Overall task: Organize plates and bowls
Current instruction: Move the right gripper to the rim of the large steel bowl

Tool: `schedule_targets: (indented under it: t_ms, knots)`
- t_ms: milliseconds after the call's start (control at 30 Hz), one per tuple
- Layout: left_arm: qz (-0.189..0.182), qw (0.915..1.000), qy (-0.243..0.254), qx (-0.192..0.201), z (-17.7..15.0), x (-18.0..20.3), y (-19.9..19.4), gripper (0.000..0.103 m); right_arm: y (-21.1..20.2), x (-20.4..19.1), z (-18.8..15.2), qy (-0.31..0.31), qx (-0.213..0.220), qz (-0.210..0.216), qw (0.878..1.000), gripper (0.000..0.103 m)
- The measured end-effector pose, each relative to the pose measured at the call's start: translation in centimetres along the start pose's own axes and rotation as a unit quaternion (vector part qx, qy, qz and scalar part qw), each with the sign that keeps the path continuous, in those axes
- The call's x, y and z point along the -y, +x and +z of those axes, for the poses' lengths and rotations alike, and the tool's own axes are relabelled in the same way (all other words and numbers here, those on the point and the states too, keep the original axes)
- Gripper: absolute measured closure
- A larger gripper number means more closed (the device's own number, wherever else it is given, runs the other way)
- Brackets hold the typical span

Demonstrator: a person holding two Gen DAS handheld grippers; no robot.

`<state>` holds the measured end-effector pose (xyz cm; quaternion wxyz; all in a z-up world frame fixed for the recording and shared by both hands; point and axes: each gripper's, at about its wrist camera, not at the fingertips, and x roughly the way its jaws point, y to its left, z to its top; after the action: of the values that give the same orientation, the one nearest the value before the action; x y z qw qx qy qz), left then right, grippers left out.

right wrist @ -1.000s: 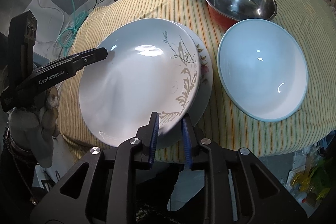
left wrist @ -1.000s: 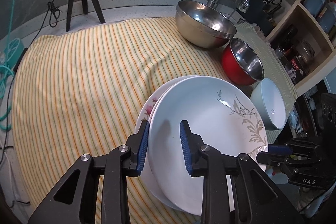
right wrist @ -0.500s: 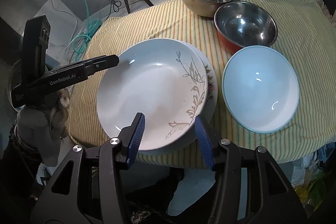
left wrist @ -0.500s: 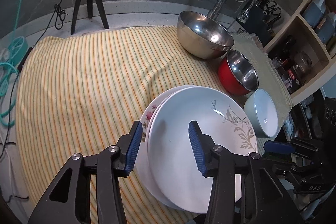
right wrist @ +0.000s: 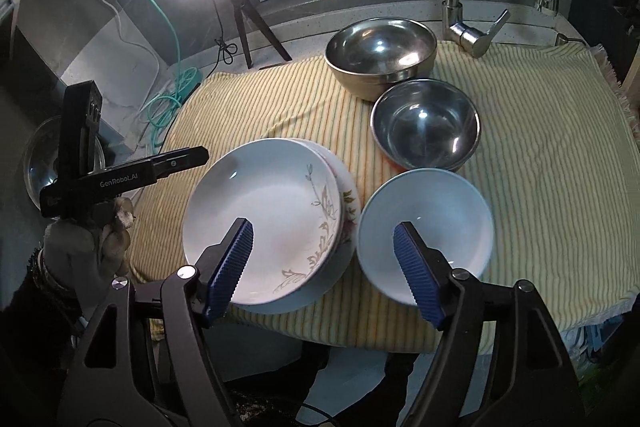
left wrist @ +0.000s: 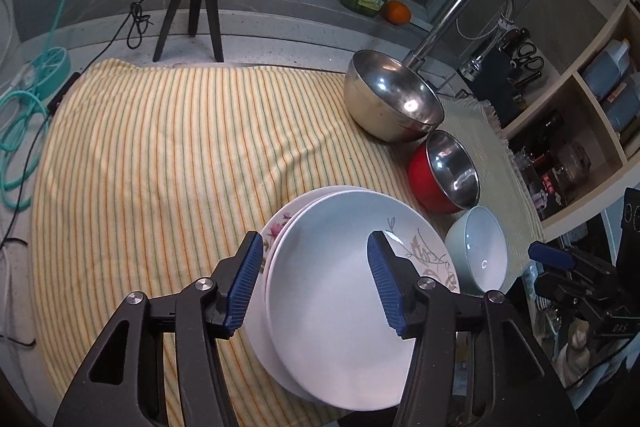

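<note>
- Left wrist view: left tool spread apart, jaws just been opening, gripping nothing; leaf-patterned plate showing between the blue pads but below them, untouched.
- Same view: leaf-patterned plate stacked on flowered plate, only a crescent of the lower one visible; near rims of both masked by the tool's black arms.
- Same view: to the right on the striped cloth, pale bowl, red bowl and large steel bowl in a row; pale bowl's lower edge cut by the plate stack.
- Same view: right tool at far right edge, only one blue tip clear, rest dark.
- Right wrist view: right tool spread wide, jaws just been opening, empty; plate stack and pale bowl resting on the cloth-covered surface beyond the pads.
- Same view: left tool seen side-on at left, jaw gap hard to judge; gloved hand under it, dim.
- Same view: red bowl's outer colour nearly hidden; steel bowl behind it.
</note>
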<state>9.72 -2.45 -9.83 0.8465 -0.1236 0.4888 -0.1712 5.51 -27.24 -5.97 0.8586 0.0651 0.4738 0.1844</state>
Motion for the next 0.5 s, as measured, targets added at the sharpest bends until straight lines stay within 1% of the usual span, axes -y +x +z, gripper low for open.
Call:
schedule_targets:
  t_ms: [100, 167, 367, 500]
  knots:
    - [0.002, 0.9998, -0.015, 0.009, 0.1, 0.3, -0.1, 0.050, -0.7, 1.9, 0.8, -0.001, 0.006, -0.010, 1.000, 0.025]
    - [0.001, 0.9996, -0.025, 0.012, 0.2, 0.6, 0.0, 0.050, -1.1, 3.4, 1.5, 0.002, 0.010, -0.014, 1.000, 0.019]
    - [0.008, 0.9985, -0.046, 0.028, 0.9, 1.5, 0.4, 0.050, -1.4, 7.8, 3.9, 0.009, 0.017, -0.019, 1.000, 0.019]
    - [0.004, 0.9975, -0.061, 0.037, 1.4, 2.2, 1.1, 0.050, -0.8, 10.8, 6.2, 0.018, 0.017, -0.010, 1.000, 0.019]
